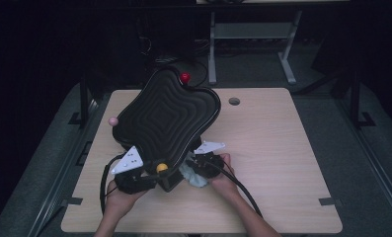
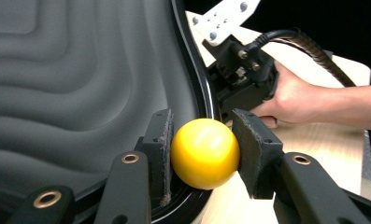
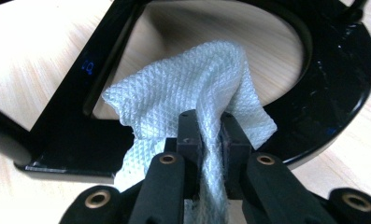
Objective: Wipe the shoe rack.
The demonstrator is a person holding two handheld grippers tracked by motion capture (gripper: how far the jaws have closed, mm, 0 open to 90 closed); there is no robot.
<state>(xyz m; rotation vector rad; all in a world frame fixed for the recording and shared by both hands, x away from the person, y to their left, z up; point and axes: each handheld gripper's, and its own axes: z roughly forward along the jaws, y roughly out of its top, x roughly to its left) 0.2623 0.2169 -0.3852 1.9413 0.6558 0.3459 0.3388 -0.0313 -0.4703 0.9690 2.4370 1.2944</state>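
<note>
Near the bench [image 1: 282,148] front edge, the yellow ball [image 2: 204,153] on the tilted black ridged tray [image 1: 164,116] is clamped by the left tool [image 2: 201,154], while white cloth [image 3: 188,100] is pinched by the right tool [image 3: 210,135] over the black base frame [image 3: 332,79].

Your yellow ball [image 2: 205,153], glossy and round, sits at the near rim of the ridged black pad [image 1: 166,116], which tilts up off the surface. Your white waffle-textured cloth [image 3: 192,100] hangs crumpled against the black frame [image 3: 332,79].
</note>
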